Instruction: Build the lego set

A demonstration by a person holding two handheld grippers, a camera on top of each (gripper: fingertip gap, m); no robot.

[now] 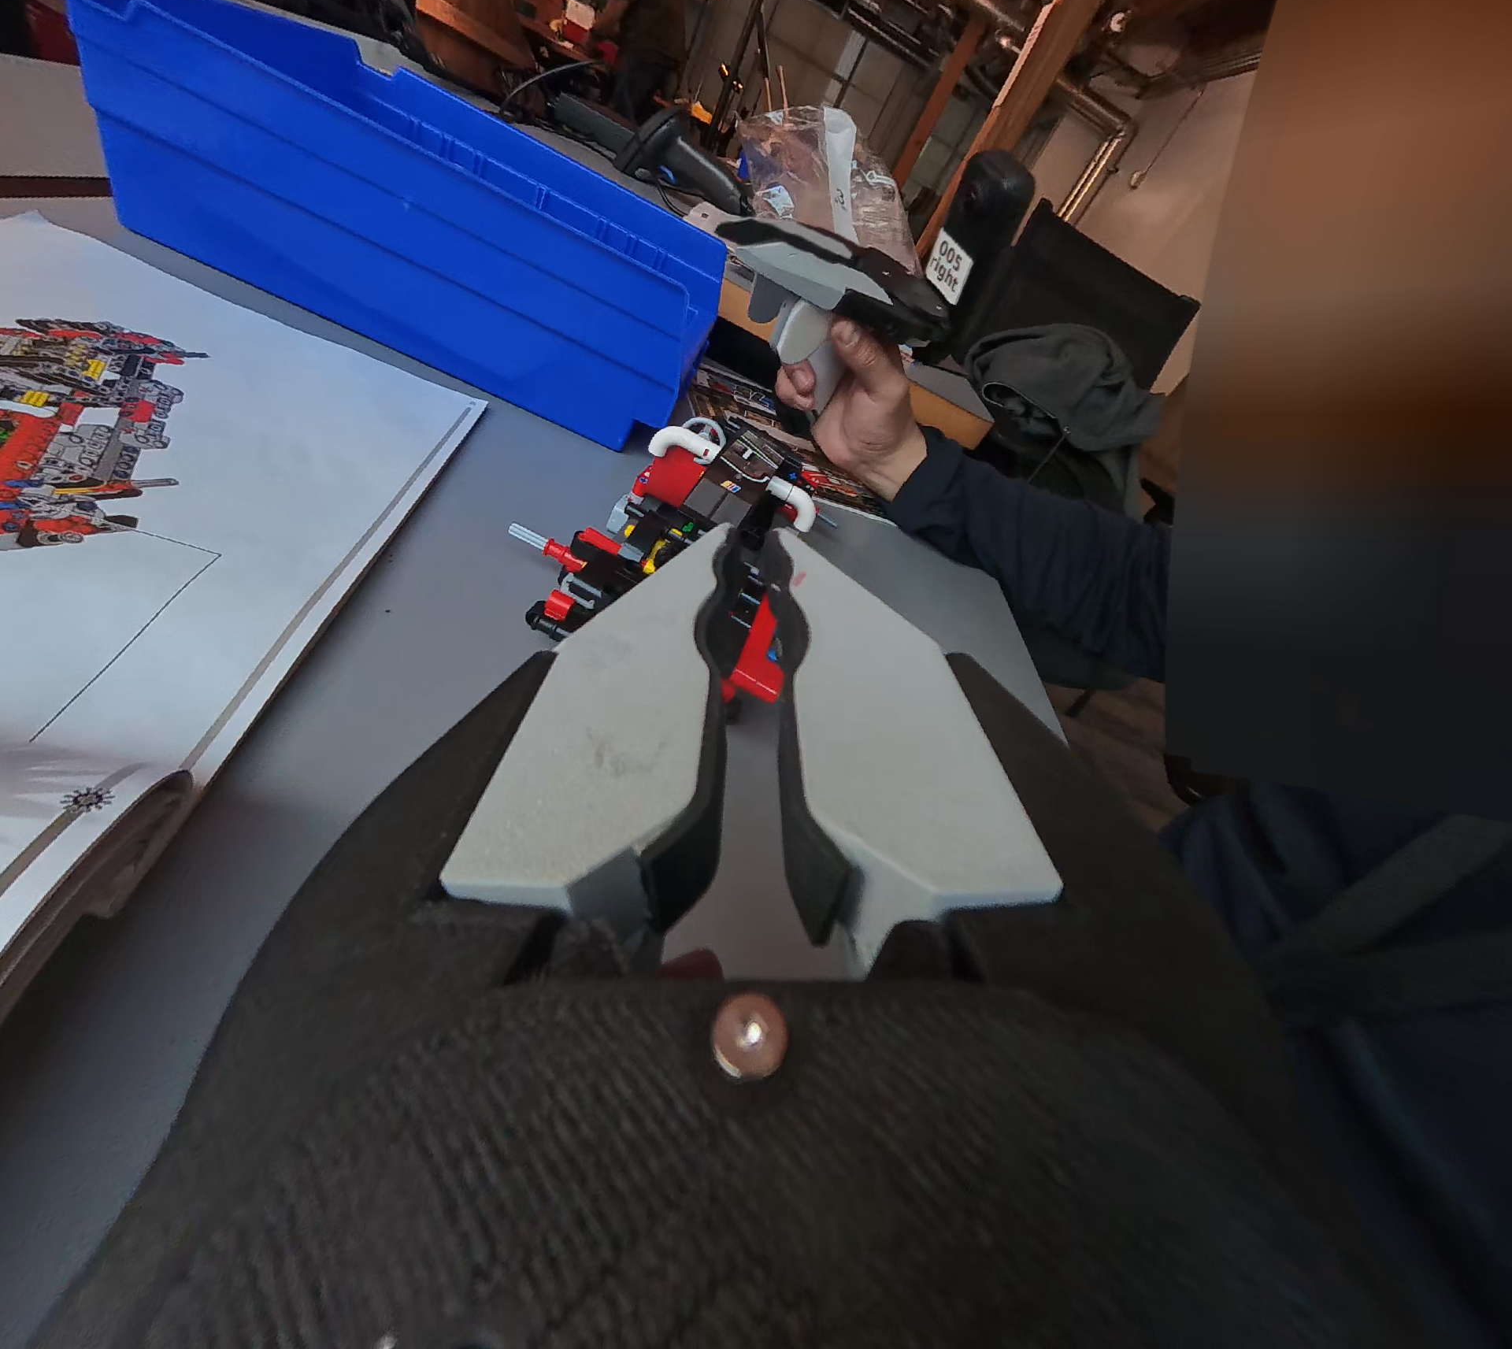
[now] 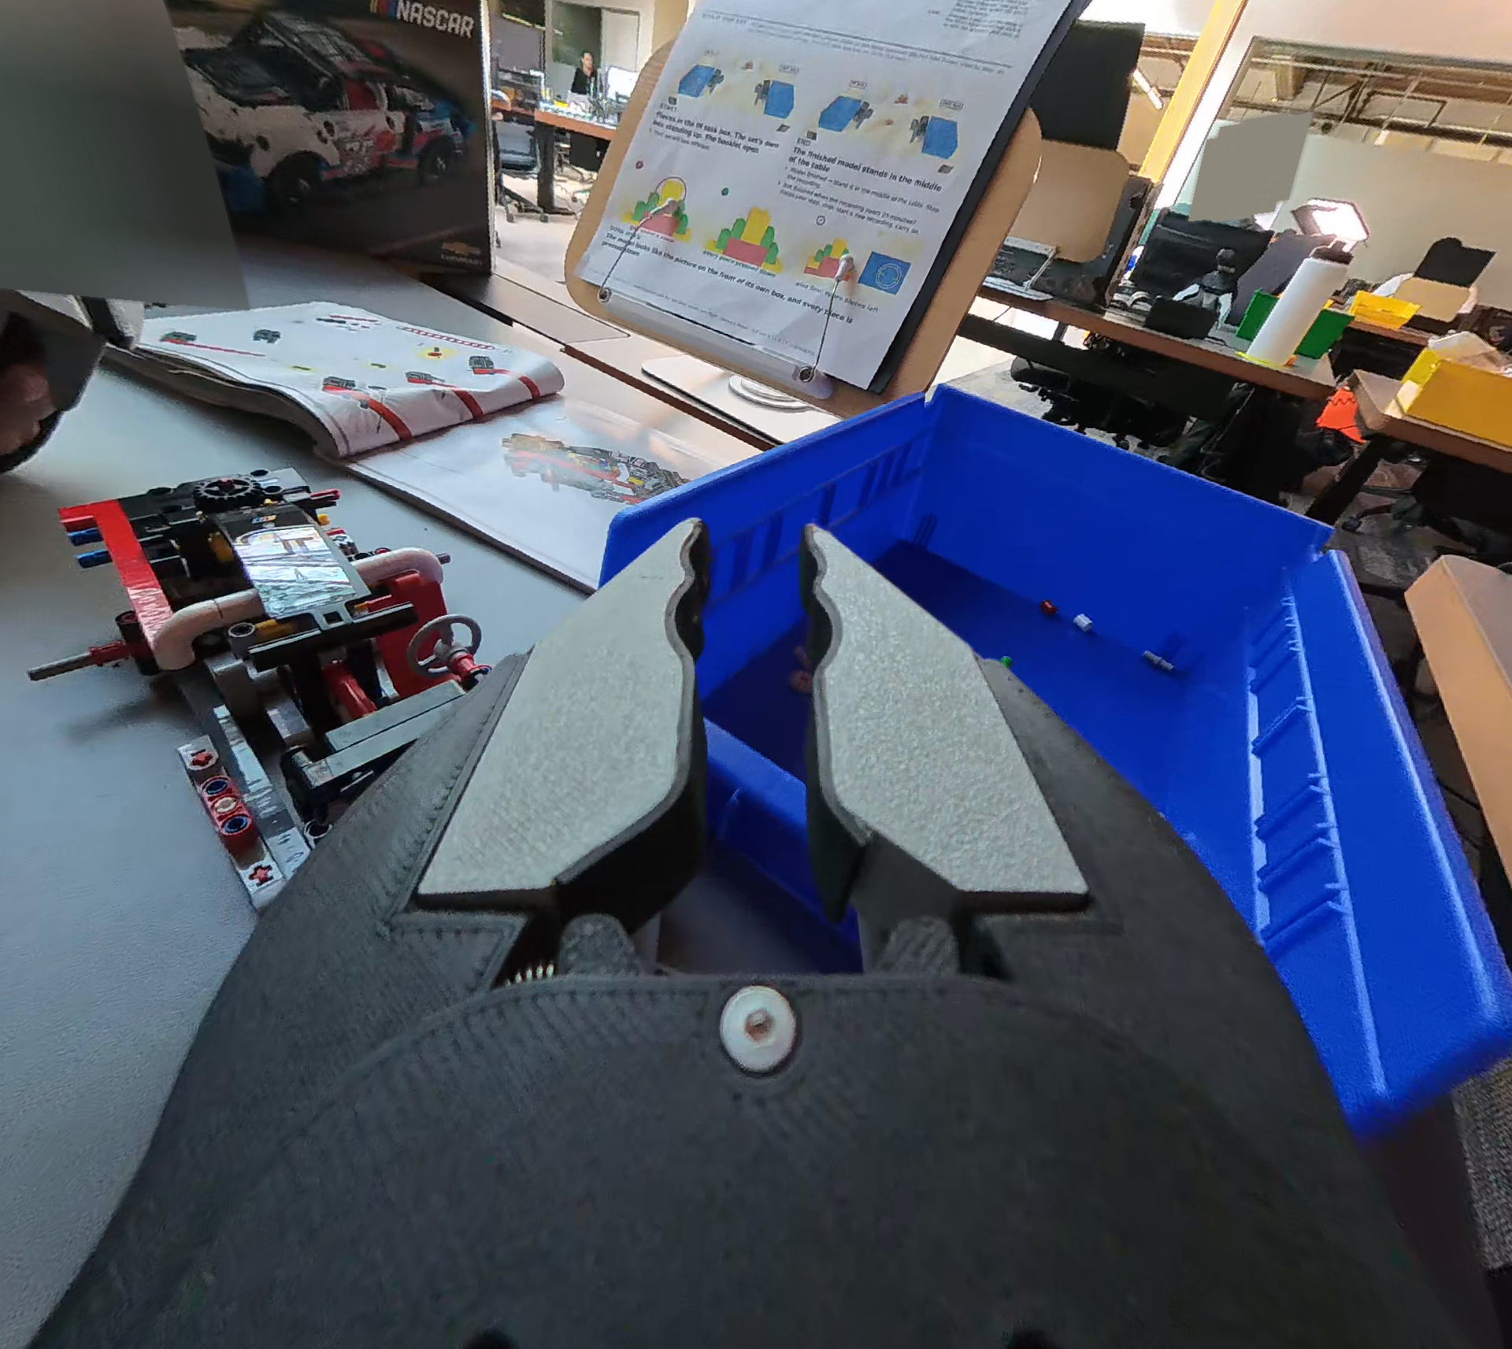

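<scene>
The grey bench (image 2: 98, 778) carries everything, laid out so that both hands can reach without crossing. Largest on it is the deep blue plastic bin (image 2: 1350, 860), open at the top and set at the person's right. It is nearly bare, with only a few tiny red, white and green pieces (image 2: 1082, 621) scattered on its floor.

Beside the bin an open white instruction booklet (image 2: 458, 483) lies flat, pages up, readable from the seat. Behind it a printed sheet on a tilted wooden stand (image 2: 818, 148) and a dark cardboard box showing a race car (image 2: 327, 107) stand upright, both facing the person.

The partly built red, black and white brick car chassis (image 1: 695, 483) sits on the bench between booklet and bin edge. It lies flat on its underside, steering wheel and white roll bars upward, which looks steady.

The left tongs (image 1: 749, 549) reach over the chassis from the near end, drawn almost together. A thin black upright part shows between the tips, and they appear to pinch it, probably to steady the model.

The right tongs (image 2: 753, 557), held in a hand (image 1: 859, 410), hover over the bin's near corner. They are parted by a clear gap with nothing between them, and only blue plastic shows through.
</scene>
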